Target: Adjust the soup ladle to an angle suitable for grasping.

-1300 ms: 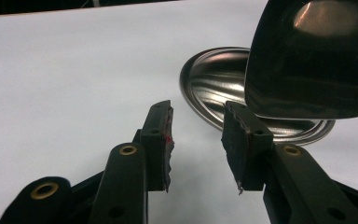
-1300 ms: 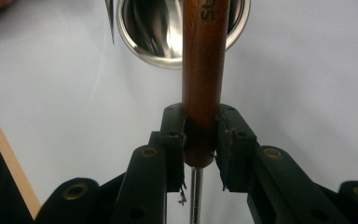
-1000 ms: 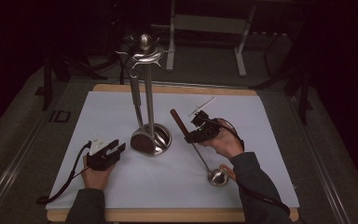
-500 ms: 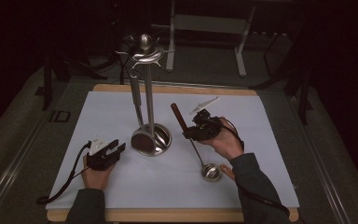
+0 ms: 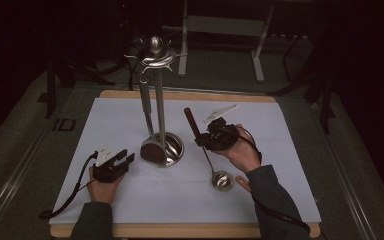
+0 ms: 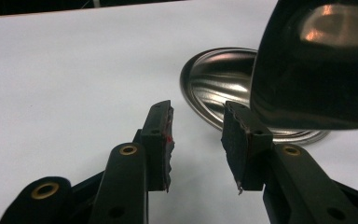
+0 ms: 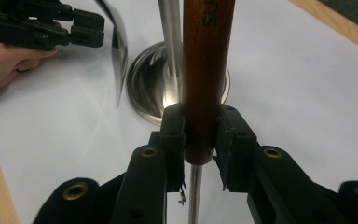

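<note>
— How is the ladle held?
— Its wooden handle is clamped by the right gripper, right of the utensil stand.
— The left gripper?
— Its jaws are parted, unloaded, near the stand's base.

Wooden-handled steel ladle, tilted, bowl down
</note>
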### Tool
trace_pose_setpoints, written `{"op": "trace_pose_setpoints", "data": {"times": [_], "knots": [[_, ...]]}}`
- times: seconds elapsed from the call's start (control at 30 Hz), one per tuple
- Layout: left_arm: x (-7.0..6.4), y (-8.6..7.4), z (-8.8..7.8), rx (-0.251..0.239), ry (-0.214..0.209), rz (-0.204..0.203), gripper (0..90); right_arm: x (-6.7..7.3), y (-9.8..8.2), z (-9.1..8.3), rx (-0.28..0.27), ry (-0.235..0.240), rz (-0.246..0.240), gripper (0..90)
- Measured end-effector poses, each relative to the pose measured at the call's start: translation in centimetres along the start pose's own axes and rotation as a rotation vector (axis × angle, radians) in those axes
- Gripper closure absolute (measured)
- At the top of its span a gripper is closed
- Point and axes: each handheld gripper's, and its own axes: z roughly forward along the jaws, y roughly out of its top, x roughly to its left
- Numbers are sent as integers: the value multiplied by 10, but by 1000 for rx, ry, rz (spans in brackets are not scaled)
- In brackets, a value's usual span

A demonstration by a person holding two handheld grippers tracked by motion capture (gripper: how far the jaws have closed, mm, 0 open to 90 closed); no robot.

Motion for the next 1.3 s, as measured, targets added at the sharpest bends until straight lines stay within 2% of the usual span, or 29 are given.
{"op": "trace_pose_setpoints", "data": {"times": [0.43,1.3], "knots": [[0,0,0,0,0,0,629,5,-1,-6,-94,-21,-25,740],[0,0,0,1,-2,1,631,16,2,-15,-189,-53,-60,740]]}}
